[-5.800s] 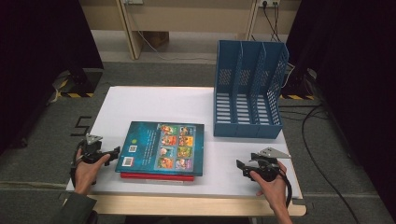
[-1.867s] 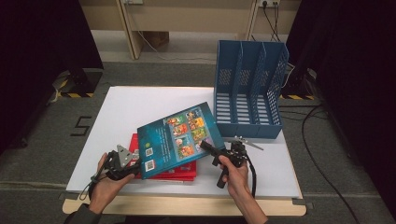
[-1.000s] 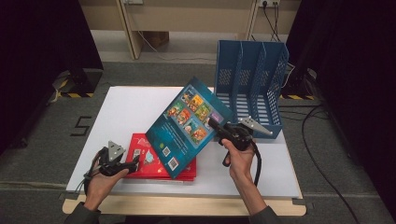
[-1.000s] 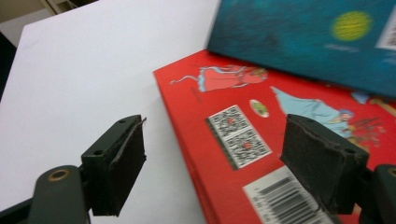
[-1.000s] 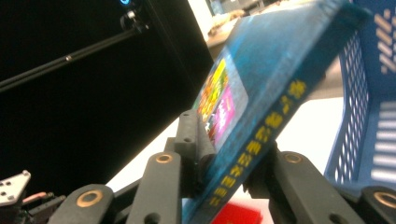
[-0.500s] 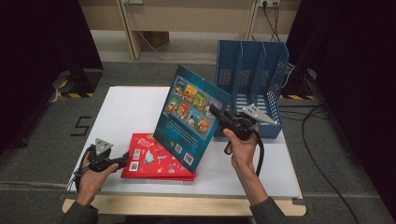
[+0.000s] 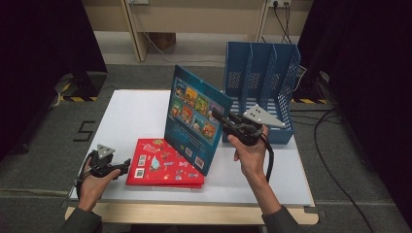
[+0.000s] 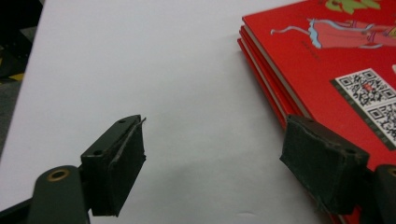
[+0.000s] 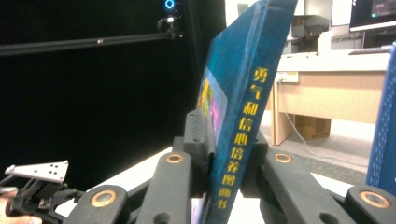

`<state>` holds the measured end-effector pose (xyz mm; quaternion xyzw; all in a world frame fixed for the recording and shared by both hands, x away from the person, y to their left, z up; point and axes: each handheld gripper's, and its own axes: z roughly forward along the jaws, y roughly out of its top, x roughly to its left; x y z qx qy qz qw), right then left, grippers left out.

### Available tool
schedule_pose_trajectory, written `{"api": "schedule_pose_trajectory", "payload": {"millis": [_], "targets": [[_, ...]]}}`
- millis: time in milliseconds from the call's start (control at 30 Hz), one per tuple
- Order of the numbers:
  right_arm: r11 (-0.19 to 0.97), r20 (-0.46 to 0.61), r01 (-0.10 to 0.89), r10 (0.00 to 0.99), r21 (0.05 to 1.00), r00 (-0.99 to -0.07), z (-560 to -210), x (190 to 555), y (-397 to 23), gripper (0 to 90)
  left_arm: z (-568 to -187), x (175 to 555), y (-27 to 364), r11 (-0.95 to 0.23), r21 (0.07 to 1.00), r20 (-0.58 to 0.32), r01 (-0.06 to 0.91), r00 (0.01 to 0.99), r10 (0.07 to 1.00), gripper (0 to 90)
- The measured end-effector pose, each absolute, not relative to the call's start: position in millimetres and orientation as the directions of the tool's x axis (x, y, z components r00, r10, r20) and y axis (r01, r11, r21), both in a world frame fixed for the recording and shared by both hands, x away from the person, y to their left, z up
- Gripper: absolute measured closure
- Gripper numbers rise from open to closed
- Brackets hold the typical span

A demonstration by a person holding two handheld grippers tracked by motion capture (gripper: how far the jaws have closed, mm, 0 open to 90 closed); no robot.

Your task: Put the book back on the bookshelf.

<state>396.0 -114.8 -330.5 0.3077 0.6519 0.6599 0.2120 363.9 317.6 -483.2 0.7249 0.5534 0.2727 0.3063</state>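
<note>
Above the white table (image 7: 136,111), your right gripper (image 7: 224,119) clamps the spine edge of the blue book (image 7: 194,119), holding it nearly upright, its lower corner near the red books (image 7: 163,165) stacked flat below. Seen from the right gripper view, both jaws press the blue book (image 9: 233,140) from either side, its gold-lettered spine facing the camera; the jaws have just been closing on it. Behind your right hand (image 7: 250,153) stands the blue file rack (image 7: 262,82), its slots upright. At the table's near left, your left gripper (image 7: 121,167) sits low with jaws apart and nothing between them, just beside the red books (image 8: 327,70).
</note>
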Motion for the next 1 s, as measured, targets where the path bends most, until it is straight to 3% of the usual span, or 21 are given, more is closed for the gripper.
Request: {"api": "schedule_pose_trajectory", "payload": {"millis": [300,667,1000], "targets": [[0.039,-0.013,0.016,0.648,0.999,-0.762,-319,385,-94,79.3,-488,367,319,-0.206,0.73,0.055,0.651,0.244,0.968,20.5],[0.01,0.024,0.037,0.579,0.999,-0.815,-319,384,-91,79.5,-490,367,320,-0.198,0.721,0.041,0.664,0.244,0.969,19.9],[0.06,0.017,0.062,0.57,0.996,-0.822,-334,380,-78,76.6,-491,367,321,-0.185,0.722,0.028,0.667,0.239,0.971,19.9]]}}
